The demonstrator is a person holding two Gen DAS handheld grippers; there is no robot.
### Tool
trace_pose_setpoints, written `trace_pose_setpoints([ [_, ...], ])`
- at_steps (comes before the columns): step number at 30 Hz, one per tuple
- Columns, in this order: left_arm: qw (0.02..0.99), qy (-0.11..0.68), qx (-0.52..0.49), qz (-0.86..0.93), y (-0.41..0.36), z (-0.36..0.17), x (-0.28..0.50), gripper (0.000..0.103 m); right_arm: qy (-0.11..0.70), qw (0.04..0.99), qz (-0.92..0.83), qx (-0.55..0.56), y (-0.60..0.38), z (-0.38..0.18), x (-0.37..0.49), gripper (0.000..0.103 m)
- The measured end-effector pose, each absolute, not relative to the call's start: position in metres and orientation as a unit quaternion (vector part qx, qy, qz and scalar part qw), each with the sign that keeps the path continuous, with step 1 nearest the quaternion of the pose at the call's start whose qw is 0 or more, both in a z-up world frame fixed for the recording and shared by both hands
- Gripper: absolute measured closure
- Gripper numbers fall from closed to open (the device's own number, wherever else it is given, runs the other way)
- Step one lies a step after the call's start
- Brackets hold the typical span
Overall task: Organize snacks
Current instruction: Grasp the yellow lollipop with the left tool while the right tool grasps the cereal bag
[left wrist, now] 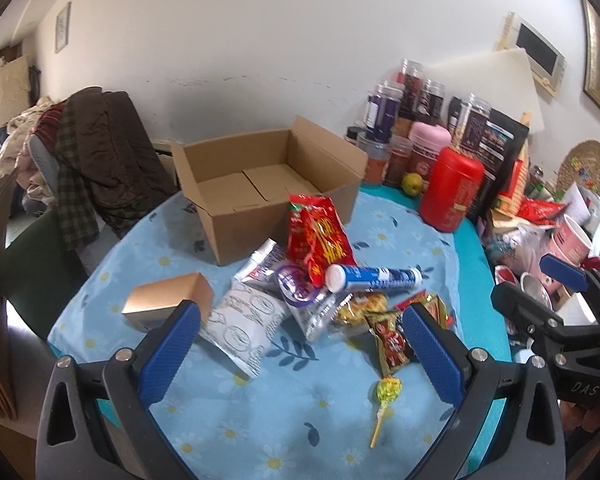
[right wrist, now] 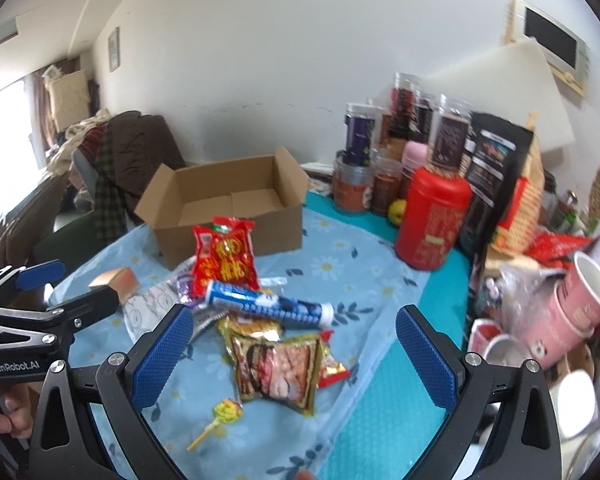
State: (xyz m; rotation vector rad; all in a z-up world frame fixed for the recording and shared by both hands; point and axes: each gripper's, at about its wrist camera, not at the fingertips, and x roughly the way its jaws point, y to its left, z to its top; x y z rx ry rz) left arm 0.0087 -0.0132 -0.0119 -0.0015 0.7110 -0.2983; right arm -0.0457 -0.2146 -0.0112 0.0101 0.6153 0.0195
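Snacks [left wrist: 324, 280] lie heaped on a blue flowered tablecloth [left wrist: 300, 408] before an open cardboard box [left wrist: 268, 184]; jars [right wrist: 380, 152] line the white wall. Left gripper [left wrist: 300, 344] and right gripper [right wrist: 296, 352] both hover wide, holding nothing.

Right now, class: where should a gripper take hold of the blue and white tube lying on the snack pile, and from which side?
Grip the blue and white tube mid-body, from above, fingers across its narrow width. It lies on its side atop the packets, round and long, so its ends offer little hold. The right gripper, open, is nearer.
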Motion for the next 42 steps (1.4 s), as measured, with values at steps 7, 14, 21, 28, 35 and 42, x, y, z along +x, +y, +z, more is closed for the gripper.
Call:
trace_pose_setpoints([
  [7, 0.913, 0.364, 0.010, -0.182, -0.028, -0.032, 0.004, 0.000, 0.330, 0.943, -0.011, 0.027, -0.227, -0.037, -0.058, 0.000],
  [14, 0.897, 0.385, 0.025, -0.214, -0.046, -0.058, -0.002, 0.002, 0.353, 0.934, -0.021, 0.047, -0.238, -0.063, -0.069, 0.000],
  [21, 0.875, 0.418, 0.030, -0.243, -0.063, -0.087, 0.000, 0.016, 0.375, 0.925, -0.024, 0.056, -0.246, -0.086, -0.072, 0.000],
  [28, 0.845, 0.459, 0.041, -0.270, -0.085, -0.118, 0.006, 0.043, 0.394, 0.916, -0.035, 0.063, -0.257, -0.103, -0.072, 0.000],
  [35, 0.838, 0.469, 0.079, -0.269, -0.103, -0.134, 0.008, 0.069, 0.405, 0.910, -0.037, 0.078, -0.267, -0.111, -0.063, 0.000],
  [42, 0.833, 0.469, 0.071, -0.284, -0.093, -0.133, 0.015, 0.079, 0.410, 0.908, -0.020, 0.083, -0.261, -0.112, -0.048, 0.000],
])
